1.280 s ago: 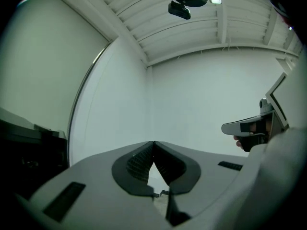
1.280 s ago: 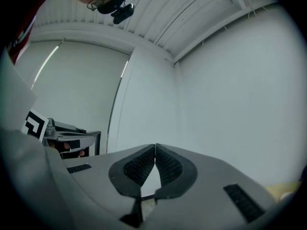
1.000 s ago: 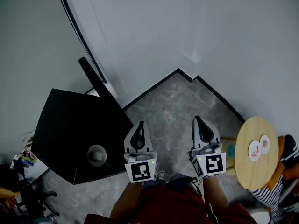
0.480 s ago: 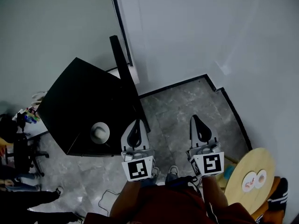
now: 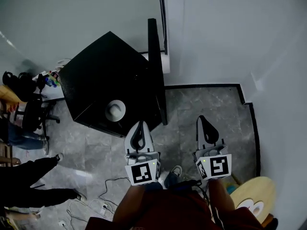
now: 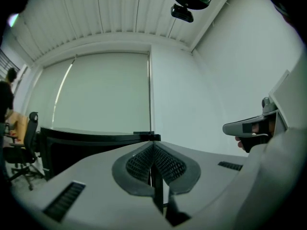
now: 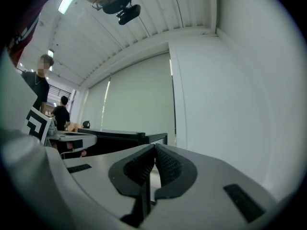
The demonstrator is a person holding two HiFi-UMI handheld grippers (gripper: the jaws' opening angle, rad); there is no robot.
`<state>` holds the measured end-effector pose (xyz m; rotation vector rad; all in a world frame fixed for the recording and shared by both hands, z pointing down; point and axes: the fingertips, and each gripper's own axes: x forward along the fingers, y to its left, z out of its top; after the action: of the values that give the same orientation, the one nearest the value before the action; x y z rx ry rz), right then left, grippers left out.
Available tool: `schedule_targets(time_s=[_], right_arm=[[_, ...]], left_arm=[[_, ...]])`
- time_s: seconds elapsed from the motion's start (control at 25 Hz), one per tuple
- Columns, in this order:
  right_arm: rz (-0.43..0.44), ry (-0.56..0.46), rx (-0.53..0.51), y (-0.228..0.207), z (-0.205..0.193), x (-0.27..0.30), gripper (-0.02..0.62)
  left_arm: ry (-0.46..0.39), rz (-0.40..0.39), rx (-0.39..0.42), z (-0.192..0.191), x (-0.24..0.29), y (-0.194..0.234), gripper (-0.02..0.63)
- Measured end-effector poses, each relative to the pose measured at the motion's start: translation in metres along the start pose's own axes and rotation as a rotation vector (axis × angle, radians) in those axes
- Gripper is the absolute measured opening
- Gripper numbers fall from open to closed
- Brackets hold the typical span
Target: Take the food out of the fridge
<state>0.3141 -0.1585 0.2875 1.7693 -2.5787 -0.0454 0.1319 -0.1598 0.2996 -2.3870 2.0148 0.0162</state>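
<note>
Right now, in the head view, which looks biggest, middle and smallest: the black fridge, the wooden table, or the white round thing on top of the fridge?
1. black fridge
2. wooden table, though the picture's edge cuts part of it off
3. white round thing

The black fridge (image 5: 105, 75) has swung nearer the left tongs (image 5: 140, 124).

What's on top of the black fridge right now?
One pale round object sits on the black fridge, near one edge of its top. What it is, I can't tell. The fridge's inside is hidden in every view.
</note>
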Motion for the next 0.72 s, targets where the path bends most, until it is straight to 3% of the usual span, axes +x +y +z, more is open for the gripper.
schedule_targets(time_s=[0.28,0.72], right_arm=[[0.143,0.007,0.021,0.044,-0.01,0.014,0.021],[0.328,0.011,-0.024,0.158,-0.007,0.039,0.023]], left_arm=[[-0.014,0.137,0.03,-0.004,-0.041,0.04,0.014],[-0.02,0.31,0.036,-0.007,-0.104,0.134,0.014]])
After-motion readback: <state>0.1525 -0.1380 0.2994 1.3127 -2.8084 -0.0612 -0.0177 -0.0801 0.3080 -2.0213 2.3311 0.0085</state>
